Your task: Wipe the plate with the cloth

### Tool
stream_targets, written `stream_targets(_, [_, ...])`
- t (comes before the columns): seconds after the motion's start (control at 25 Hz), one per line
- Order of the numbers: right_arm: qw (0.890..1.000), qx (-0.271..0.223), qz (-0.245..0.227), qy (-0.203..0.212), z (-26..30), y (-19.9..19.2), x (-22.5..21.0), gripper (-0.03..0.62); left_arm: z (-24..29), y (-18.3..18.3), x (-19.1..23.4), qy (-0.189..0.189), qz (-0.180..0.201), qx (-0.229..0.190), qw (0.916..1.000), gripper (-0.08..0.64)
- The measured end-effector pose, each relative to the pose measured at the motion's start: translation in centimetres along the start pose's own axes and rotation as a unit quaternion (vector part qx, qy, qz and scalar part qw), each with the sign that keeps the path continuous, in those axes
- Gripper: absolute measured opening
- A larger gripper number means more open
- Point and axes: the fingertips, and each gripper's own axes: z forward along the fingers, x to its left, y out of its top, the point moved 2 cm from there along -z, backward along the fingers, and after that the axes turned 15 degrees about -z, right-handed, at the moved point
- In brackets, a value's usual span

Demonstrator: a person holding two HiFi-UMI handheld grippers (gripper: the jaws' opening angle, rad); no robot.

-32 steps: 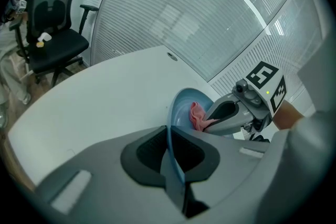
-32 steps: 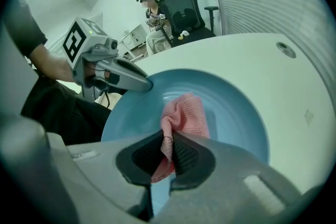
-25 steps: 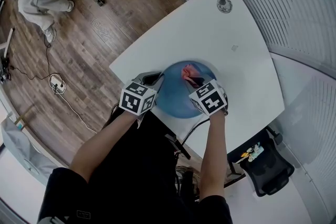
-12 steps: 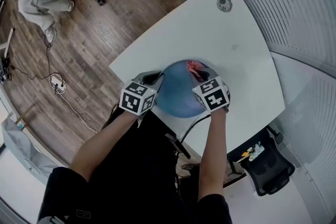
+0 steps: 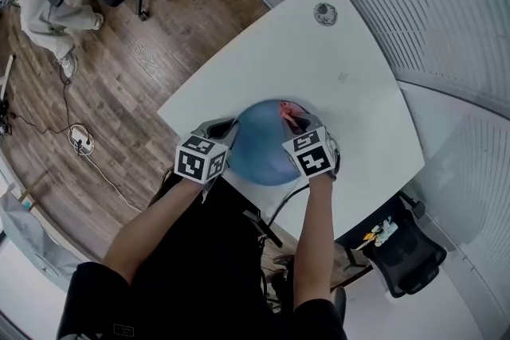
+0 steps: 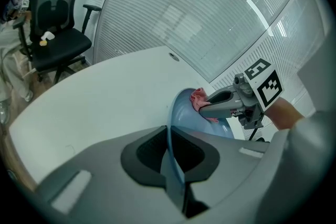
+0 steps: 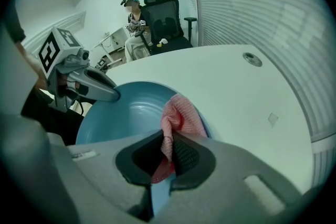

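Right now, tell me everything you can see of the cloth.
The cloth is small and pink to red, with a waffle-like woven texture. It is soft and crumpled into a bunch. The right gripper pinches one gathered end between its jaws, and the rest spills forward out of them in folds. Those folds rest on the inside of the blue plate, up against its rim. In the head view this is the plate's far right part. Nothing else touches the cloth.

The white table [image 5: 319,84] bears a blue plate [image 5: 255,146] at its near edge.
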Motion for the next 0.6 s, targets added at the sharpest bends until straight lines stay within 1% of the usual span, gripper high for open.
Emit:
stream_targets(0.16, [1.000,0.000,0.006,-0.020,-0.2,-0.4,-0.2,0.023,0.3,0.1,-0.2,-0.001,0.000,-0.002,1.0000,0.020])
stream_targets(0.24, [1.000,0.006,0.002,-0.023,-0.1,-0.5,0.2,0.023,0.3,0.1,-0.1,0.002,0.002,-0.005,1.0000,0.020])
stream_targets(0.44, [1.000,0.008,0.002,-0.013,-0.2,-1.1,1.9,0.023,0.3,-0.1,-0.1,0.002,0.003,-0.005,1.0000,0.018])
stream_targets(0.6, [1.000,0.010,-0.002,-0.001,-0.1,-1.5,4.2,0.023,0.2,-0.1,0.0,0.001,0.002,-0.004,1.0000,0.020])
